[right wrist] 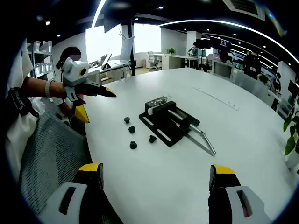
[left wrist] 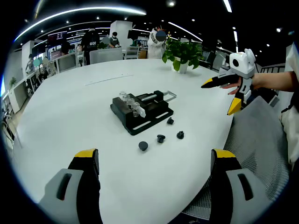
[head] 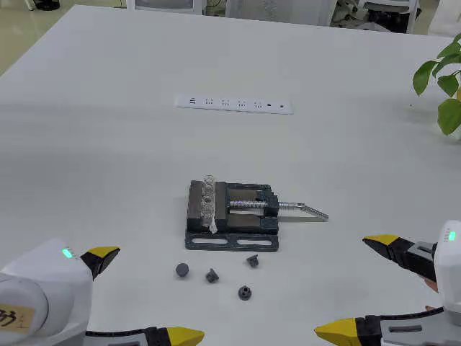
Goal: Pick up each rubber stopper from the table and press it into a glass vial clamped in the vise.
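- The head view looks forward and steeply down from the near edge of the white surface (head: pixel 108 108), with the vise (head: pixel 232 216) close by in mid-frame.
- The left gripper view sits low by the surface's edge. It looks out between its own fingers (left wrist: pixel 86 161) at the vise from one side, and the right gripper (left wrist: pixel 217 99) is opposite.
- The right gripper view mirrors it from the other side, facing the left gripper (right wrist: pixel 100 108).
- All three views share the vise and the stoppers (head: pixel 212 275) beside it.
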